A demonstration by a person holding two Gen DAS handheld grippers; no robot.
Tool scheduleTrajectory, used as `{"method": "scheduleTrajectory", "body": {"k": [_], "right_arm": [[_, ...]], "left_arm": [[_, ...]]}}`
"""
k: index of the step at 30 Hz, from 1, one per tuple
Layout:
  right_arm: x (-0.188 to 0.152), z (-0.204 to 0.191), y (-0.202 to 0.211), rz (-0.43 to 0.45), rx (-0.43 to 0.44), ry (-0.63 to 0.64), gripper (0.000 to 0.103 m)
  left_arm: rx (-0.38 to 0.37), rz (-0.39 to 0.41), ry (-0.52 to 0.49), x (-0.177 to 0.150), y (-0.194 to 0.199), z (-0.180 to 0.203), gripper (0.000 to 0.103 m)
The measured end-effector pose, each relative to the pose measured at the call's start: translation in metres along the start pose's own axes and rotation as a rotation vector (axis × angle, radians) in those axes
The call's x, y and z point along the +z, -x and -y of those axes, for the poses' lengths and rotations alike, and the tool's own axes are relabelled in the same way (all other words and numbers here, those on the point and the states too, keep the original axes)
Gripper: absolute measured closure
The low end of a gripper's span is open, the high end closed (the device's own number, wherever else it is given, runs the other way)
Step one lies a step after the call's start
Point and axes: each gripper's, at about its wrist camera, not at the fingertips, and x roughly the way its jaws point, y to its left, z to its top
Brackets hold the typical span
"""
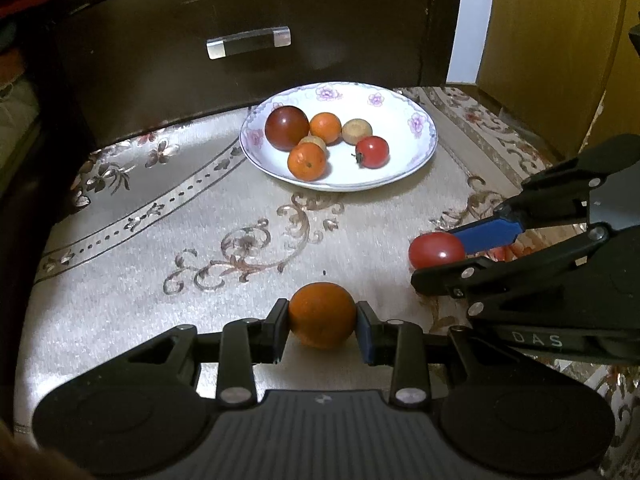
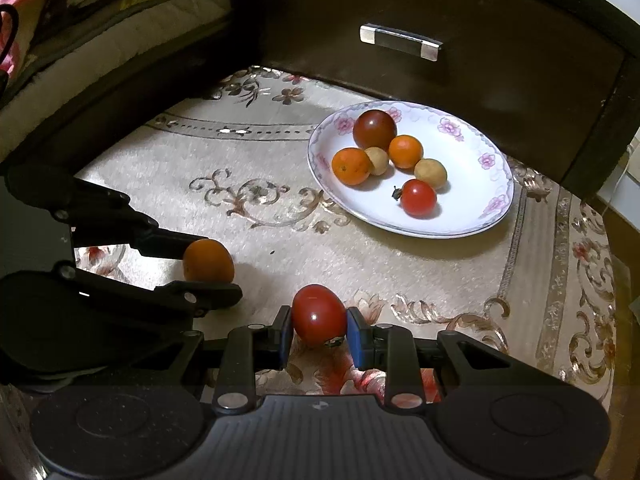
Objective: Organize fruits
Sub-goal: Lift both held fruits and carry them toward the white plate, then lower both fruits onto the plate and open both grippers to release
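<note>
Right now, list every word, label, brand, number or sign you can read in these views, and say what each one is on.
"DAS": pale letters on the black body of the right claw, seen from the left wrist view; the lettering may run on out of sight.
A small pale emblem on each claw's ribbed grey housing: too small to read.
The flowered plate, the tablecloth and the dark drawer front carry no readable text.

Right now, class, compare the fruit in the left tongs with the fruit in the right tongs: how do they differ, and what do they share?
The orange in the left tongs is dull and round; the tomato in the right tongs is glossy red and more egg-shaped. The orange looks larger than the tomato. The tomato shows a dark stem end near its bottom; the orange shows none. Both are gripped at their sides, low over the cloth, short of the plate.
</note>
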Motion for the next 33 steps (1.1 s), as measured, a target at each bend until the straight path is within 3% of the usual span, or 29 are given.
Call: {"method": "scheduleTrajectory", "body": {"k": [25,33], "right_arm": [[0.019,0.015,0.007,0.105,-0.064,-0.056,0.077],[0.027,0.027,0.004,0.140,-0.085,-0.081,0.077]], "left_arm": [[0.021,0.091,-0.003,0.032,-0.006,-0.005,0.063],[0.042,0.127,-0.014,0.057,-0.016,-0.005,0.063]]}}
